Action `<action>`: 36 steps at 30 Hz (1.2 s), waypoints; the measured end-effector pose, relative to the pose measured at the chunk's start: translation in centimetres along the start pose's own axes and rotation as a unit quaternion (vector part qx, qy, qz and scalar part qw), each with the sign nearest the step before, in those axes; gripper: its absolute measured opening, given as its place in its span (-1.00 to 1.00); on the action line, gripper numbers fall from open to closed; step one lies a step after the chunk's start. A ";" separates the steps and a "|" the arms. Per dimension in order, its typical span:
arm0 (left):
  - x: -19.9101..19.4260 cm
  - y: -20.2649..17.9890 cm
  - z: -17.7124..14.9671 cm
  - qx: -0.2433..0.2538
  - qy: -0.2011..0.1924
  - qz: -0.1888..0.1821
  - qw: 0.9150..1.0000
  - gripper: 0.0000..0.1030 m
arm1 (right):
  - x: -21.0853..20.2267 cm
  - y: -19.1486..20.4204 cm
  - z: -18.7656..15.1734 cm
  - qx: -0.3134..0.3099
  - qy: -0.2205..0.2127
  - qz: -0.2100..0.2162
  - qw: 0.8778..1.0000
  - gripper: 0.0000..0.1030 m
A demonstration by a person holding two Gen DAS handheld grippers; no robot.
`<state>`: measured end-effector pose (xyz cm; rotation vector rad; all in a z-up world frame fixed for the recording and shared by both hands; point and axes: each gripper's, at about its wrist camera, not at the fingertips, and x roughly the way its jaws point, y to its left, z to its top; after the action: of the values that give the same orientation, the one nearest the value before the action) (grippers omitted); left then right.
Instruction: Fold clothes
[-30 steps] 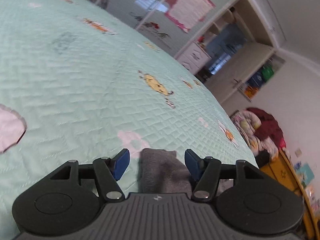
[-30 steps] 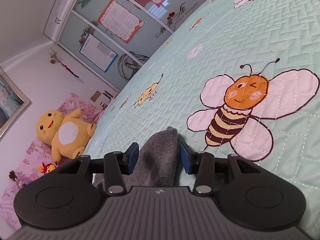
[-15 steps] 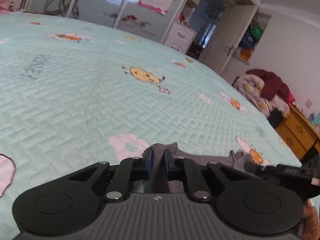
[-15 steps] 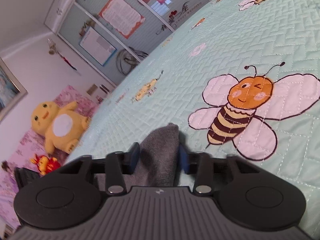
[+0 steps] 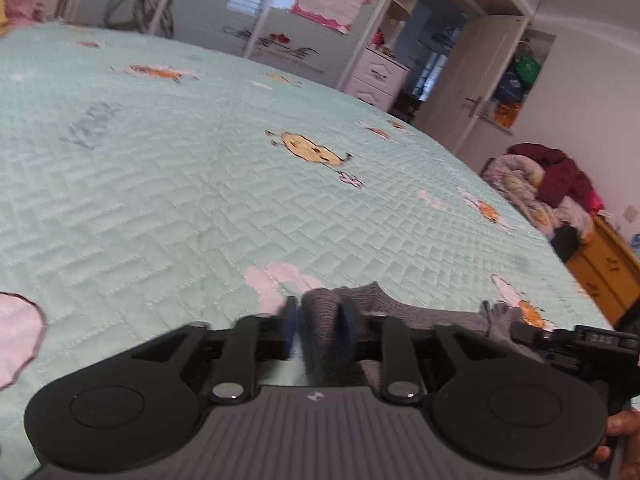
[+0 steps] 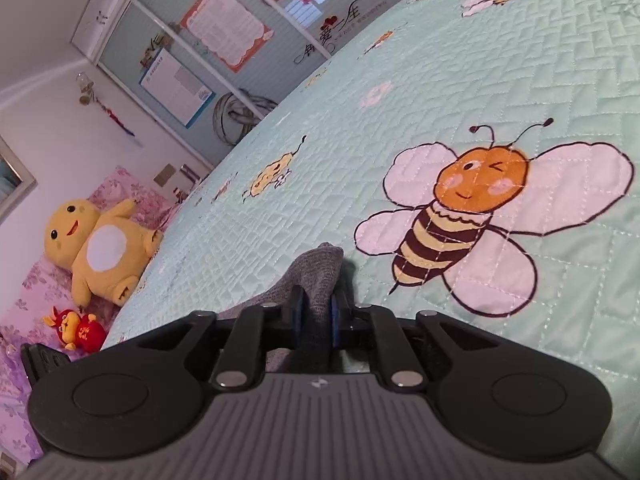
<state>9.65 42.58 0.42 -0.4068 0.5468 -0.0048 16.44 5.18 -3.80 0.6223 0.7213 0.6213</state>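
Note:
A grey knitted garment (image 5: 424,316) lies on the mint quilted bedspread (image 5: 200,184), stretched between both grippers. In the left wrist view one end of it stands up between the blue pads of my left gripper (image 5: 319,322). Those jaws are opening, and a gap shows beside the left pad. In the right wrist view the other end of the garment (image 6: 320,264) rises between the pads of my right gripper (image 6: 316,314). Those jaws are easing apart slightly, and the pads still pinch the cloth. The rest of the garment is hidden under the gripper bodies.
A large bee print (image 6: 452,216) lies right of the right gripper. A yellow plush toy (image 6: 100,252) and a small red toy (image 6: 80,328) sit on pink bedding at the left. A heap of clothes (image 5: 552,188) and a wooden cabinet (image 5: 608,264) stand beyond the bed's right edge.
Both grippers went from open around the grey cloth to pinching it. The left one has since parted again, and its view rolled towards level. The right one holds the cloth and has not moved.

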 end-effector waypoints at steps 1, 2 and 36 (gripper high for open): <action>-0.7 -0.1 0.0 -0.006 -0.013 0.023 1.000 -0.08 | -0.1 -0.1 0.0 0.004 0.000 0.005 1.000 -0.67; -1.6 -0.2 0.1 -0.012 -0.029 0.049 0.998 -0.07 | -0.1 -0.1 0.1 0.008 0.000 0.009 1.000 -0.65; -11.1 -9.0 -7.4 0.067 0.073 -0.129 0.987 -0.51 | -7.6 7.5 -3.9 -0.050 0.133 0.196 0.970 -0.68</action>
<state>-2.70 32.81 3.71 -0.3447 0.6308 -0.3209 6.74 5.95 2.19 0.5986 0.8172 1.1163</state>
